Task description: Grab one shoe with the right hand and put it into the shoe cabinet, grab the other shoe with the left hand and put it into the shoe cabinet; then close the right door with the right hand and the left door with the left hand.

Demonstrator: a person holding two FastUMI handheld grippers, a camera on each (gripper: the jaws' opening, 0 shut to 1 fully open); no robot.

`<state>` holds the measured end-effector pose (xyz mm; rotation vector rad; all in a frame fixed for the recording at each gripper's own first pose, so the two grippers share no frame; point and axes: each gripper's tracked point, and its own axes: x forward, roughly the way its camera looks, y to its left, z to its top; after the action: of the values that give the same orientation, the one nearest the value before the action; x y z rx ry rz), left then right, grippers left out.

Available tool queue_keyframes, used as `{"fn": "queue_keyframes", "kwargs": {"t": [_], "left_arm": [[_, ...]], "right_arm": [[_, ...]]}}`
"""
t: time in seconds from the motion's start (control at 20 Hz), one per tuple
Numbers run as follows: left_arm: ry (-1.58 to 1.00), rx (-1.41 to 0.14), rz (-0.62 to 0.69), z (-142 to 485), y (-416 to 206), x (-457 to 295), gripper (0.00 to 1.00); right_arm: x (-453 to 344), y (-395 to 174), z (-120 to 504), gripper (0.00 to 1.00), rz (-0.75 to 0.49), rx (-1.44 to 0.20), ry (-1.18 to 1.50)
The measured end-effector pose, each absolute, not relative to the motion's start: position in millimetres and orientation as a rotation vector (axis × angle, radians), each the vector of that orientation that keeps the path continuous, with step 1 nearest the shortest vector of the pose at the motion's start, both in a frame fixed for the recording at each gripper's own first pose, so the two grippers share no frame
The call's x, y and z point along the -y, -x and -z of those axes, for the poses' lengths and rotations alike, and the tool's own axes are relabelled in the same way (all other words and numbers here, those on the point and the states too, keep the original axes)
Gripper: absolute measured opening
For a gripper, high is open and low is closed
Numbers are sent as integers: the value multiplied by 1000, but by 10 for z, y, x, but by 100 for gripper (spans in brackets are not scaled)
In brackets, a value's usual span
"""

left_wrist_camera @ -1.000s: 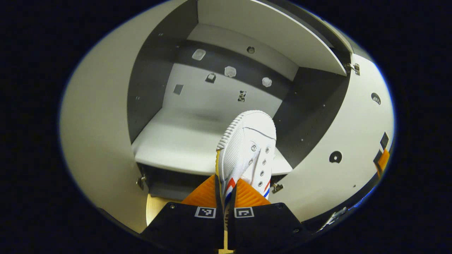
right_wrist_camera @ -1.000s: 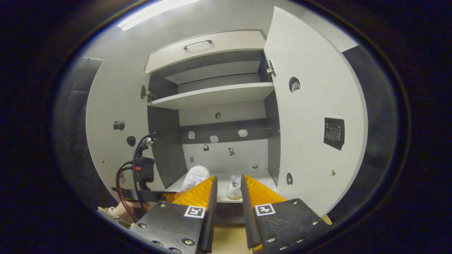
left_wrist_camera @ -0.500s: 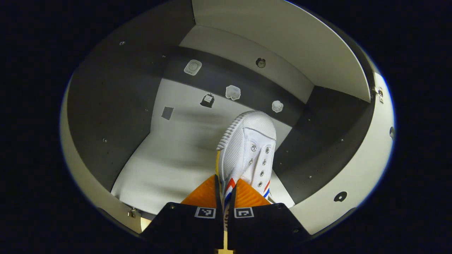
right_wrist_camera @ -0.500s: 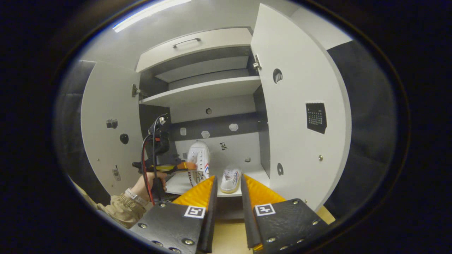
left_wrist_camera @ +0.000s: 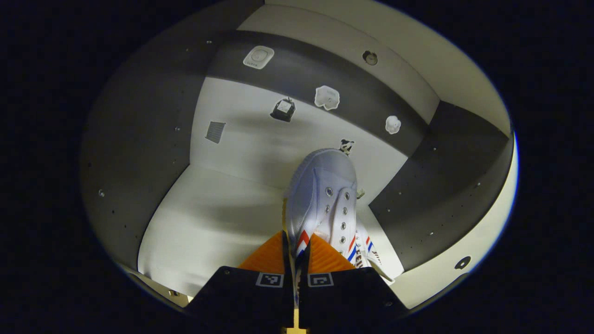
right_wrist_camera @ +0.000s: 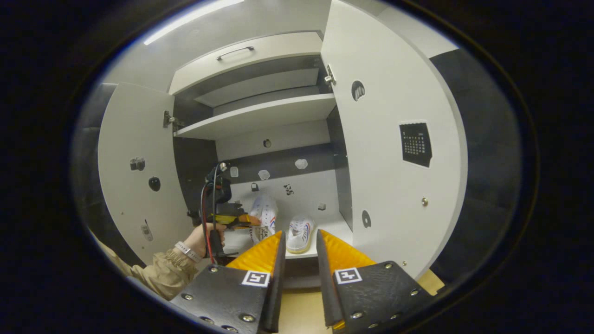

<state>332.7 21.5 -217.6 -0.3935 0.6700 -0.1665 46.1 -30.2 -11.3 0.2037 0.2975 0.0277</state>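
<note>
The left gripper (left_wrist_camera: 297,241) is clamped on a white sneaker (left_wrist_camera: 320,199) with red and blue stripes, both fingers pressing its heel end, toe pointing at the back wall of the shoe cabinet (left_wrist_camera: 139,139). The shoe is inside the lower compartment, over the white bottom shelf (left_wrist_camera: 209,222); whether its sole touches the shelf I cannot tell. Just to its right lies the other sneaker (left_wrist_camera: 369,253), partly hidden behind it. From the right gripper view, that second sneaker (right_wrist_camera: 299,229) rests on the shelf, close beside the held one (right_wrist_camera: 263,214). The right gripper (right_wrist_camera: 299,248) hangs outside the cabinet, fingers apart, holding nothing. Left door (right_wrist_camera: 134,185) and right door (right_wrist_camera: 394,153) both stand open
</note>
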Motion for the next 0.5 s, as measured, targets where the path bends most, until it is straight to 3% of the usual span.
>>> {"fn": "queue_keyframes", "kwargs": {"t": [0.5], "left_arm": [[283, -818, 142, 2716, -3439, -202, 5]], "right_arm": [[280, -497, 164, 36, -29, -307, -194]]}}
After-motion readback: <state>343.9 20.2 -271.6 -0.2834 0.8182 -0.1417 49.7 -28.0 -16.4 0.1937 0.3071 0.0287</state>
